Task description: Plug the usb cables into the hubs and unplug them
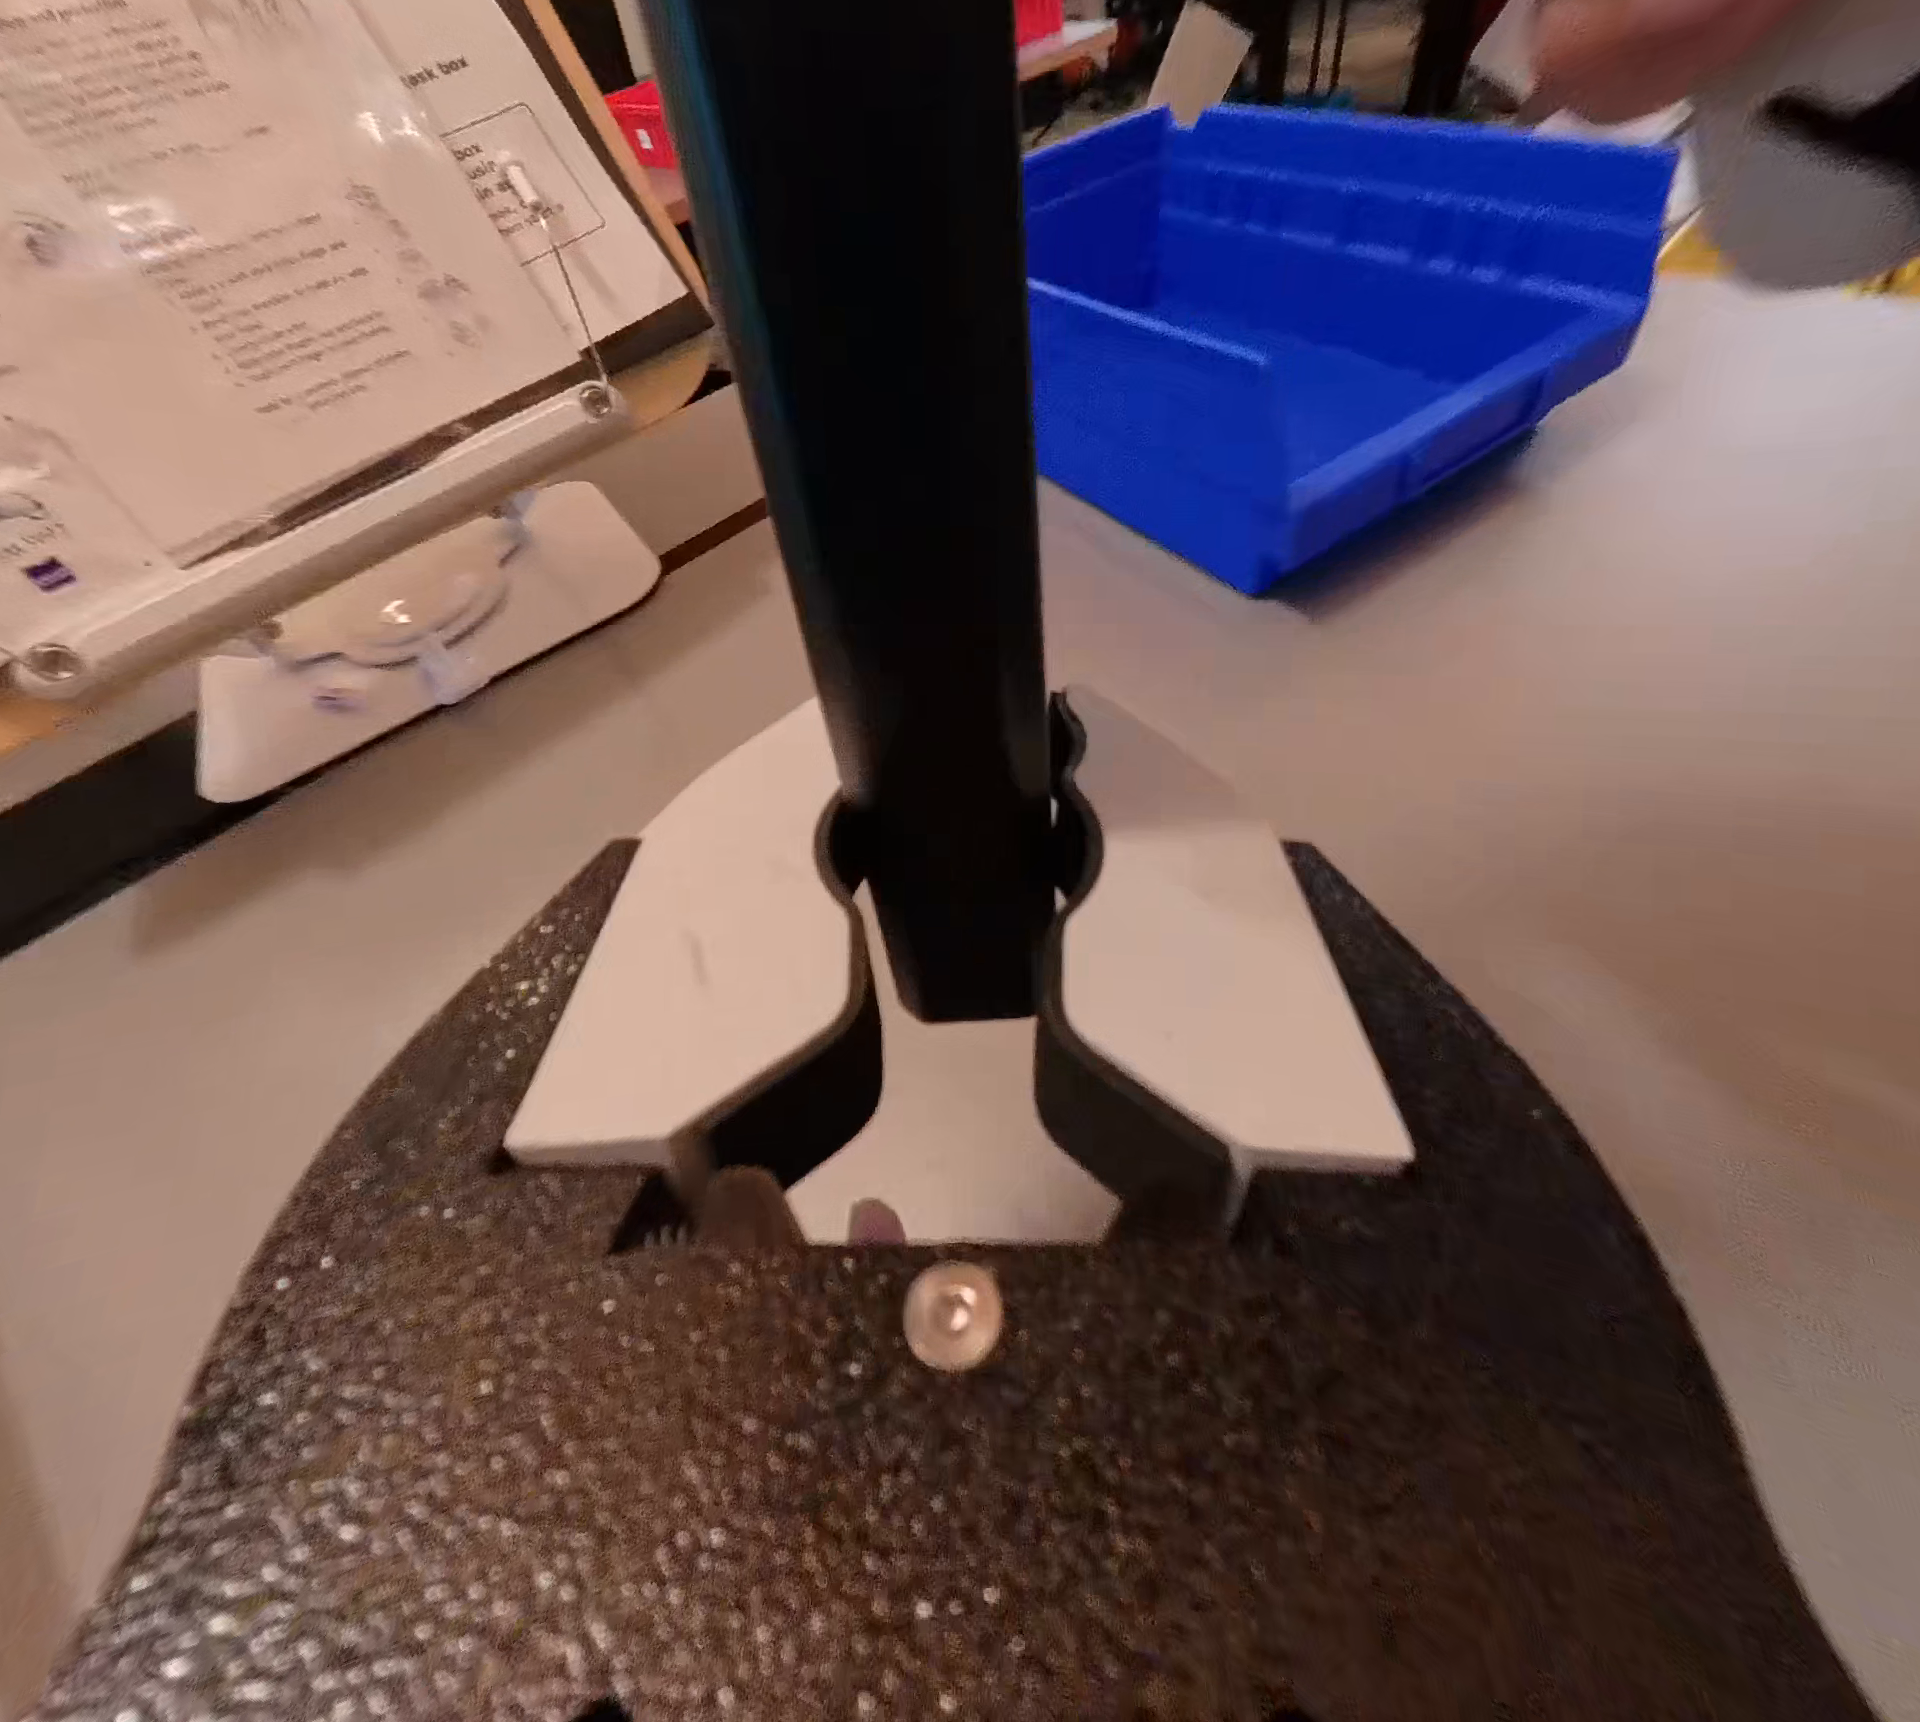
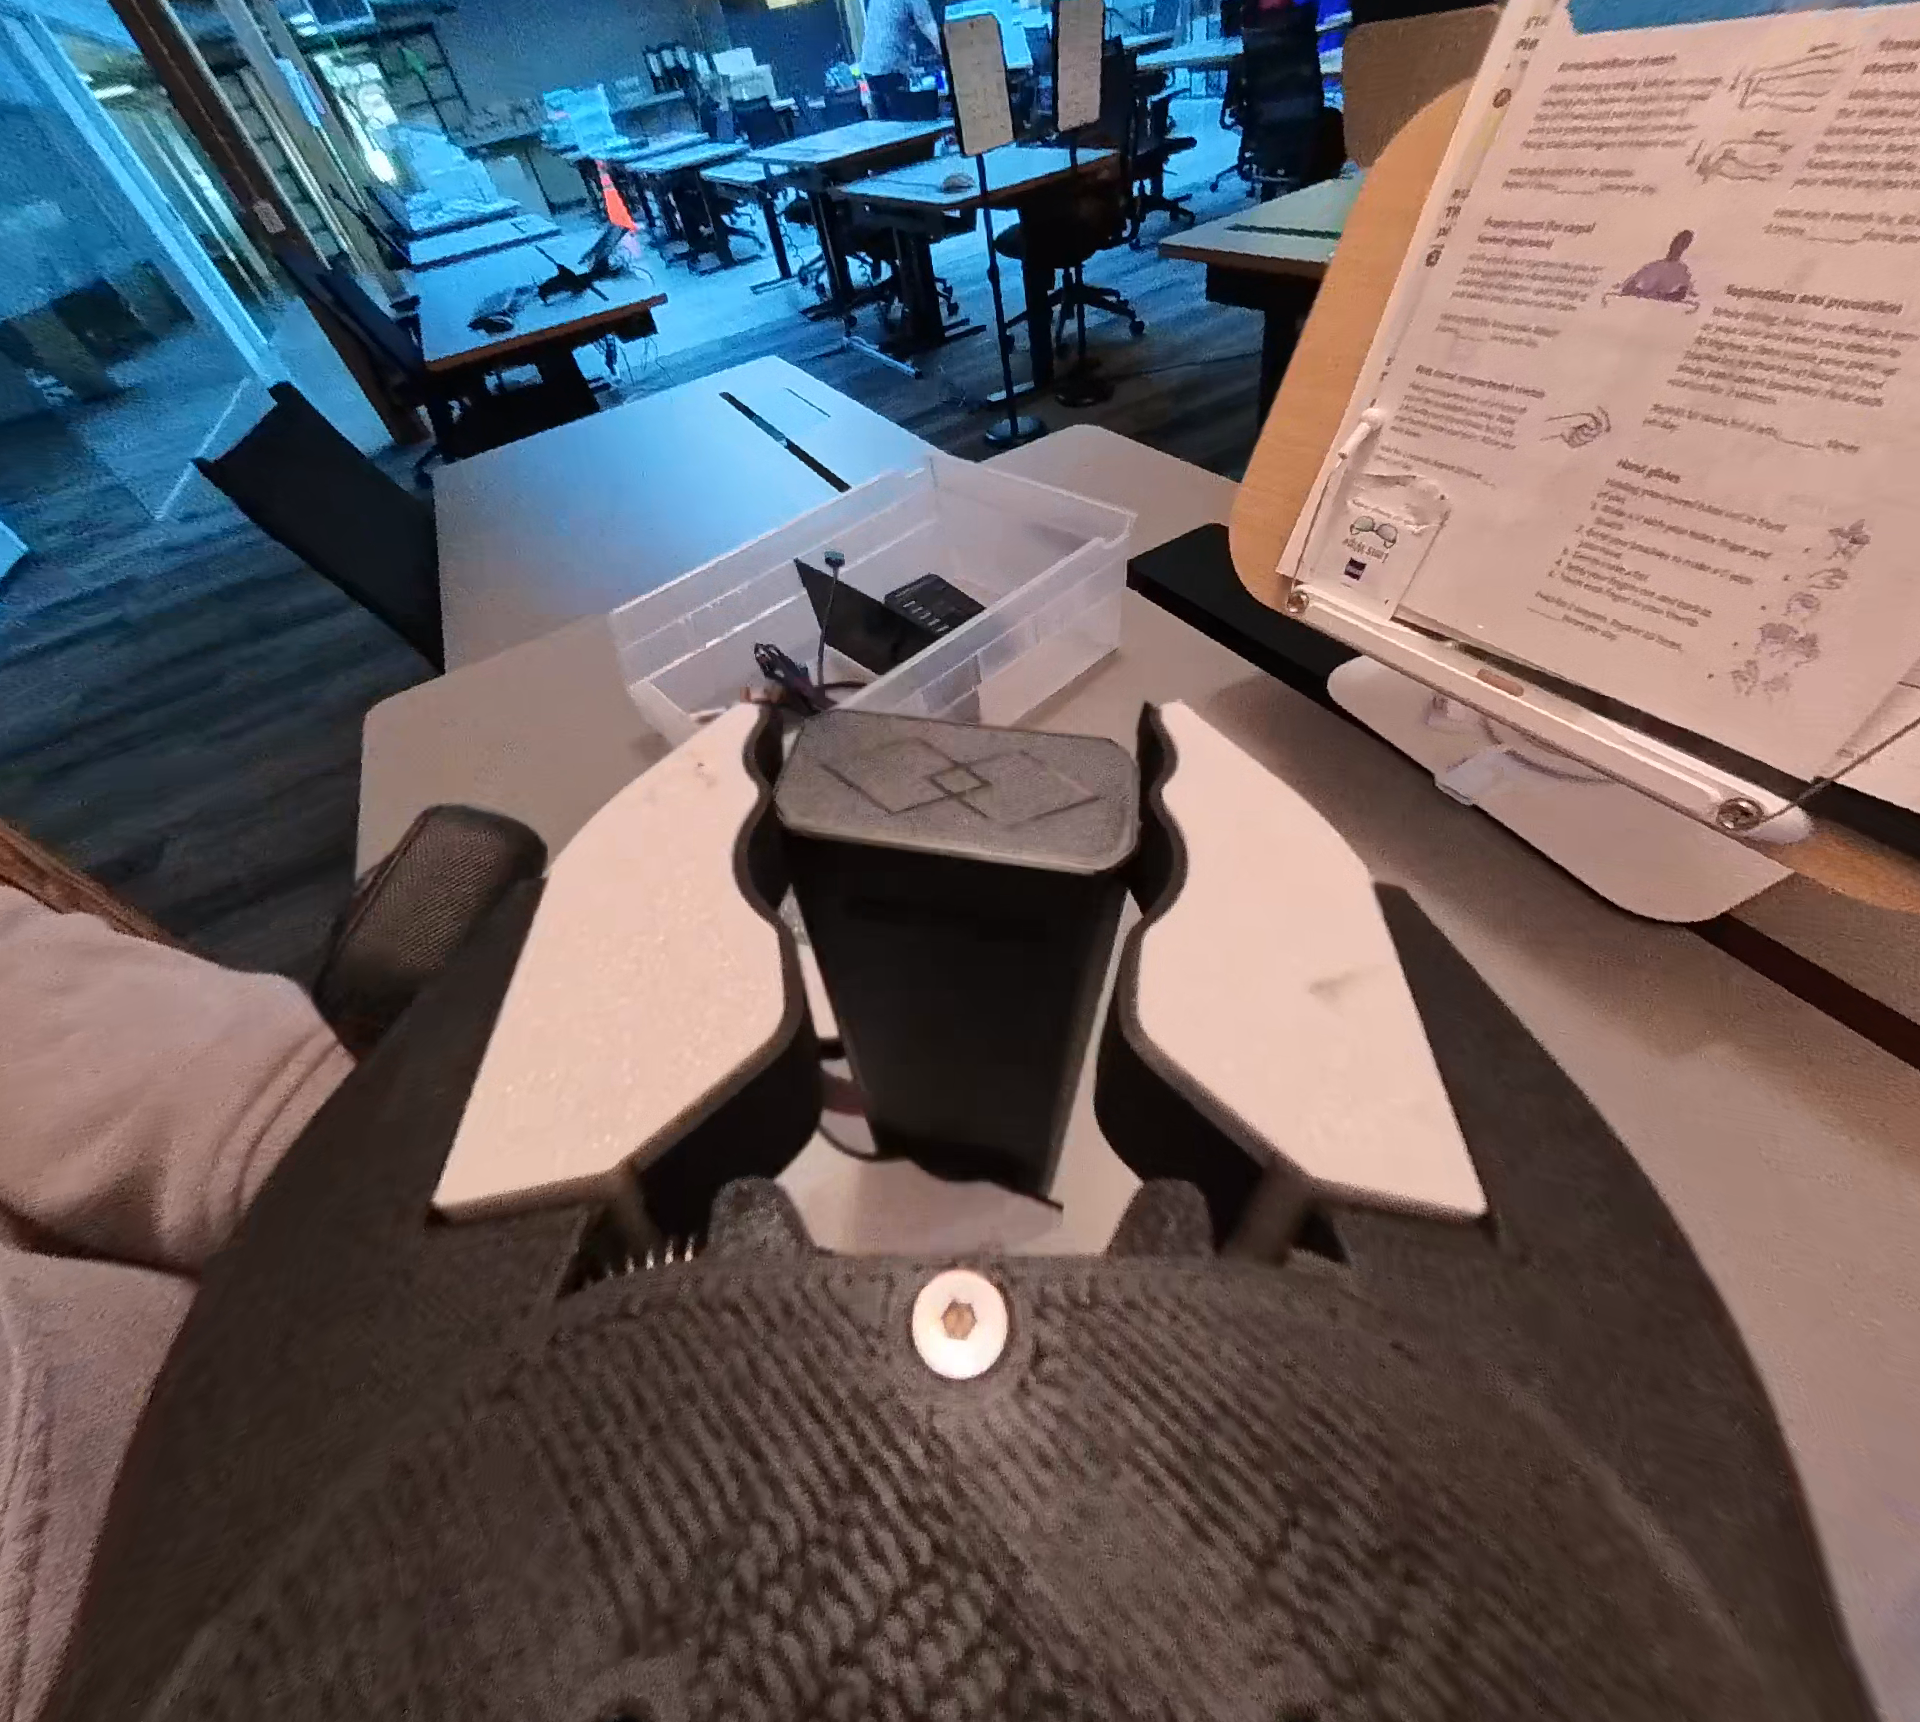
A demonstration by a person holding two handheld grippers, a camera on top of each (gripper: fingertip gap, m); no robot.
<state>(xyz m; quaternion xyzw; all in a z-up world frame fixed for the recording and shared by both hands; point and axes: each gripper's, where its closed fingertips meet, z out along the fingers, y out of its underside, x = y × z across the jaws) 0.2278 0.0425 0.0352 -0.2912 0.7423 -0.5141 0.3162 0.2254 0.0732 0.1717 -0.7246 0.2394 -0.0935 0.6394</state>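
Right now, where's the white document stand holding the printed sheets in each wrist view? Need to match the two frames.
Left wrist view: the white document stand holding printed sheets fills the upper left, left of the tall black block in the left gripper.
Right wrist view: the same stand fills the upper right, right of the clear plastic bin.
Shared landmark: the stand's white base on the grey table.

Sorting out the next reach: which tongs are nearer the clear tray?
Right, likely. The right tongs have the clear tray just past their tips; the left tongs face a blue bin instead.
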